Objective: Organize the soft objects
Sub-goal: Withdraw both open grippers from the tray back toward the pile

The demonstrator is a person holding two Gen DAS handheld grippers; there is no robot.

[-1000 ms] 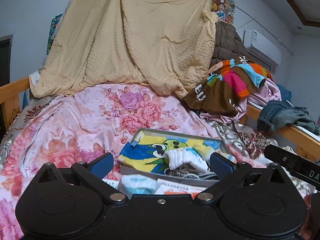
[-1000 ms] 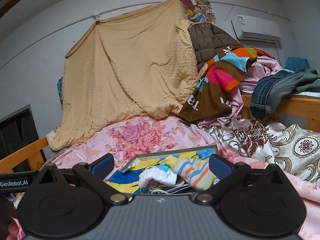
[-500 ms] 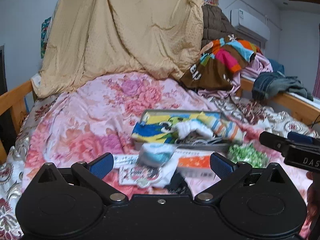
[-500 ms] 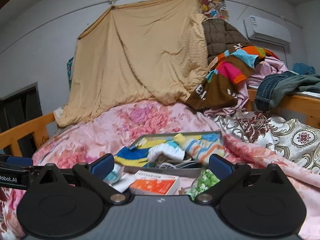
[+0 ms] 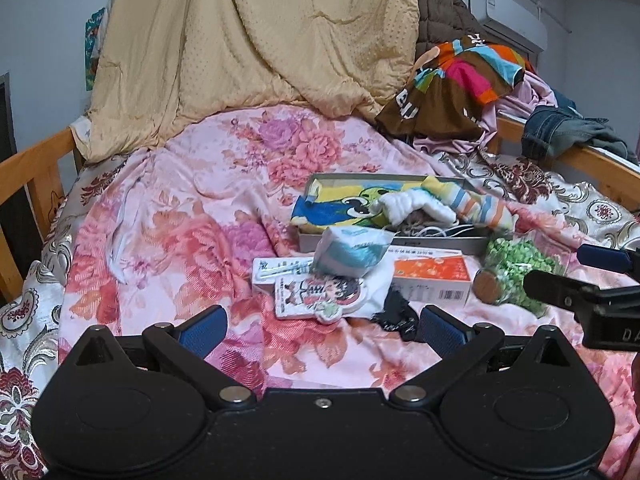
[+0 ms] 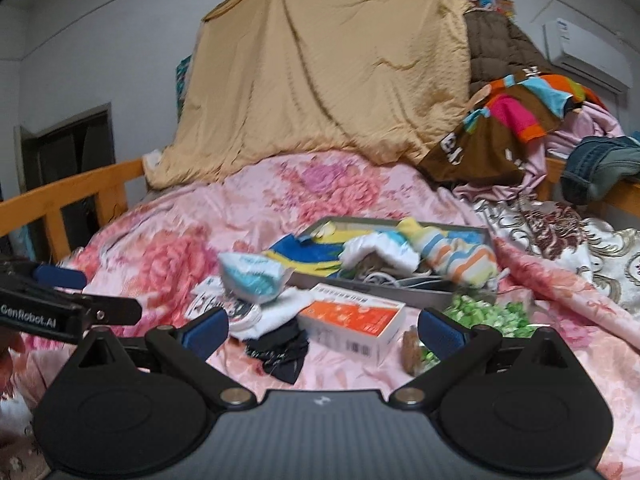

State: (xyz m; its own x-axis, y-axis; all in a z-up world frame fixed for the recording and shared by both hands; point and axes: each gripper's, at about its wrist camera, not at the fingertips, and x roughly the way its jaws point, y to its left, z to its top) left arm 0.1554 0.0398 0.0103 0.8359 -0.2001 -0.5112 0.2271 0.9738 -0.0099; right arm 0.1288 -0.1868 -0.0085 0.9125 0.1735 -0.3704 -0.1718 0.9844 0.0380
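Left wrist view: left gripper (image 5: 320,330) hovering with jaws spread wide, empty, pulling back since earlier frame; more pink floral bedspread (image 5: 180,216) now showing. Shallow grey box (image 5: 384,240) holding striped sock (image 5: 476,206) and white sock (image 5: 412,204); teal-white tissue pack (image 5: 352,250), orange-white carton (image 5: 432,276), black cloth (image 5: 396,312) lying near it.

Right wrist view: right gripper (image 6: 322,330) likewise wide open, empty, retreating; carton and green-filled jar (image 6: 488,316) now revealed.

The right gripper (image 6: 322,330) hangs over the pink floral bedspread (image 6: 168,252), its blue fingers (image 6: 206,330) spread wide with nothing between them. Just ahead lie an orange box (image 6: 352,322), a black cloth (image 6: 280,350) and a teal packet (image 6: 252,278). Behind them sits a grey tray (image 6: 404,296) of striped socks (image 6: 456,256). The green stuff (image 6: 492,314) on the right is too blurred to name.
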